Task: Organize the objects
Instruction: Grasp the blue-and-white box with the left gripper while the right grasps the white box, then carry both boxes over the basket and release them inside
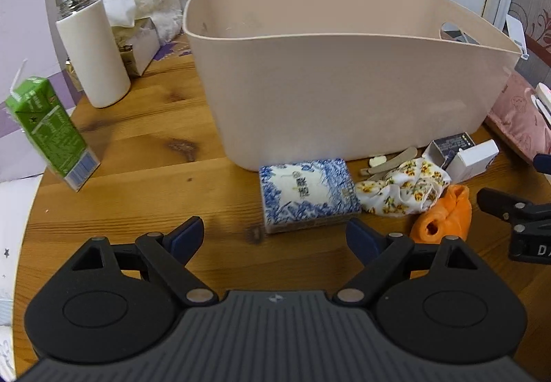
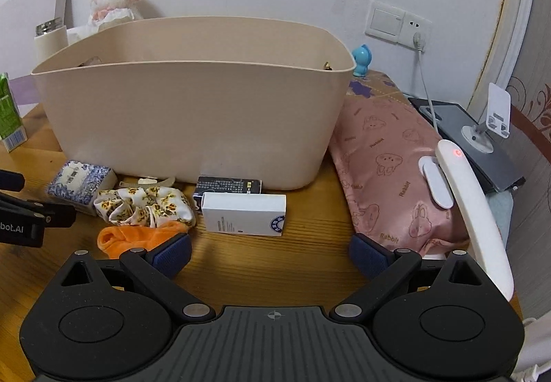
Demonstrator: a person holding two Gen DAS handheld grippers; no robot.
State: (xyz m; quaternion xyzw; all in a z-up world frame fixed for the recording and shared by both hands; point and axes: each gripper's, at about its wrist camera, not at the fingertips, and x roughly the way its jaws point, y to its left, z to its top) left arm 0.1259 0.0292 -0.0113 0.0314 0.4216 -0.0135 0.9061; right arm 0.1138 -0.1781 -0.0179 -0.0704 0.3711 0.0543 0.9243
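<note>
Nearest me, my left gripper (image 1: 273,237) hangs with jaws spread and nothing in them, just short of the blue-and-white box (image 1: 306,194) lying flat on the bench (image 1: 137,196) against the near wall of the beige tub (image 1: 344,85). I judge that box light and stiff; its long sides suit a pinch. Right of it lie a floral scrunchie (image 2: 144,206) and an orange cloth (image 2: 137,235), both soft, best gathered at a fold. Further right sits a white box (image 2: 244,215), rigid. My right gripper (image 2: 270,256) is likewise wide and empty.
</note>
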